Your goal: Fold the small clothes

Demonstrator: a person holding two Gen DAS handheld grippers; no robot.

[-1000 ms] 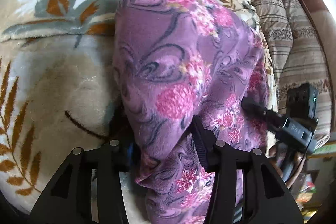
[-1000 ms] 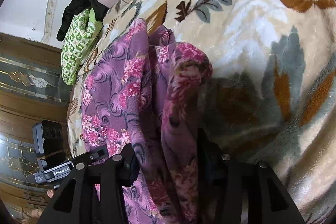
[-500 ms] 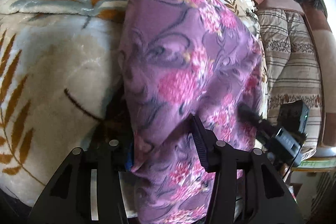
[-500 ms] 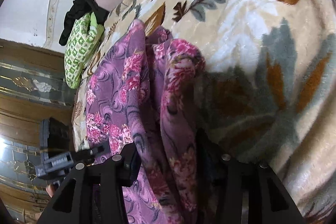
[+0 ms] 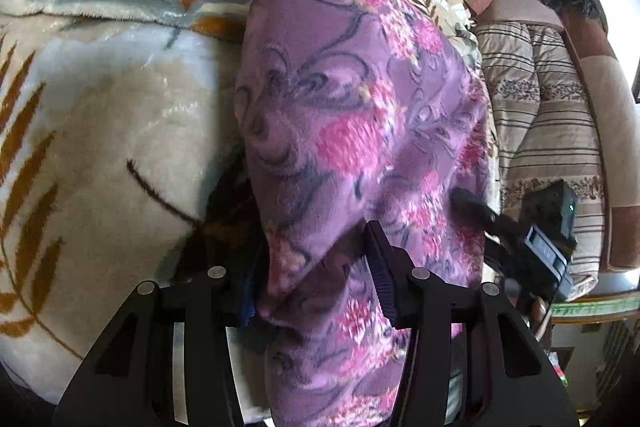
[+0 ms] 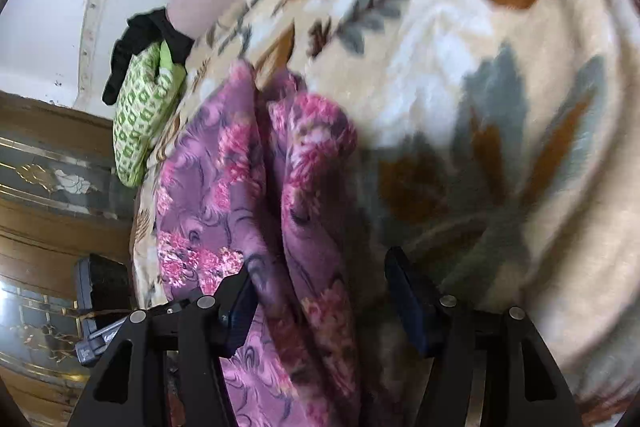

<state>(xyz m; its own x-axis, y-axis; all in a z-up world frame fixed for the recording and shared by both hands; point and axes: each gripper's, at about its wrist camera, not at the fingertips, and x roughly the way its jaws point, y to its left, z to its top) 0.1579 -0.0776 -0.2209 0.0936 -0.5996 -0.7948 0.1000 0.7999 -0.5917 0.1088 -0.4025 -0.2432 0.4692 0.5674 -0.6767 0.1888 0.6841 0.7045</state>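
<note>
A purple fleece garment with pink flowers lies bunched on a cream leaf-patterned blanket. My left gripper has a fold of the garment between its fingers and grips it. In the right wrist view the same garment runs down between the fingers of my right gripper. Its jaws stand apart and the cloth hangs loose beside the left finger. The right gripper also shows in the left wrist view at the garment's right edge.
A green-and-white patterned cloth and a black item lie at the blanket's far edge. A striped cushion lies to the right of the blanket. A wooden cabinet stands to the left.
My right gripper's jaws have opened and let the garment go. The left gripper keeps its hold and has shifted slightly forward over the blanket.
</note>
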